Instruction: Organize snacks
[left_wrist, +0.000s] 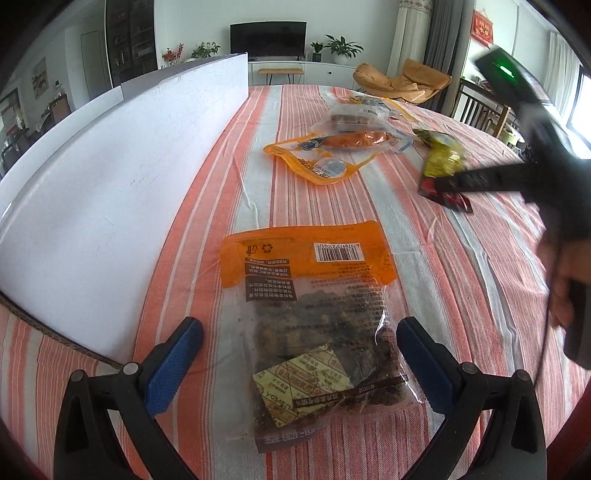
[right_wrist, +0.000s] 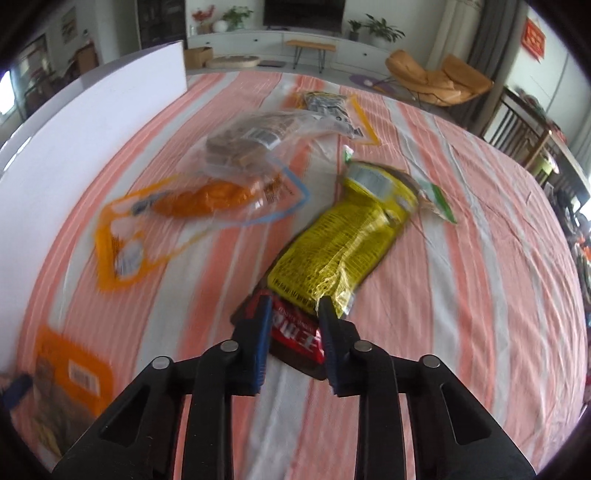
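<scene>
The left gripper (left_wrist: 299, 354) points steeply downward, its blue-padded fingers (left_wrist: 173, 365) spread wide apart and touching nothing. The right gripper (right_wrist: 293, 339) also tilts steeply down, its fingers (right_wrist: 258, 343) drawn close together and pinching the red snack packet (right_wrist: 295, 339) between them. A hand (left_wrist: 561, 291) wraps the right gripper's handle behind its fingers.

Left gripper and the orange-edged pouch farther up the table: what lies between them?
In the left wrist view, an orange-topped snack bag lies just ahead of the left gripper; beyond it, bare striped tablecloth up to the orange-edged pouch.
</scene>
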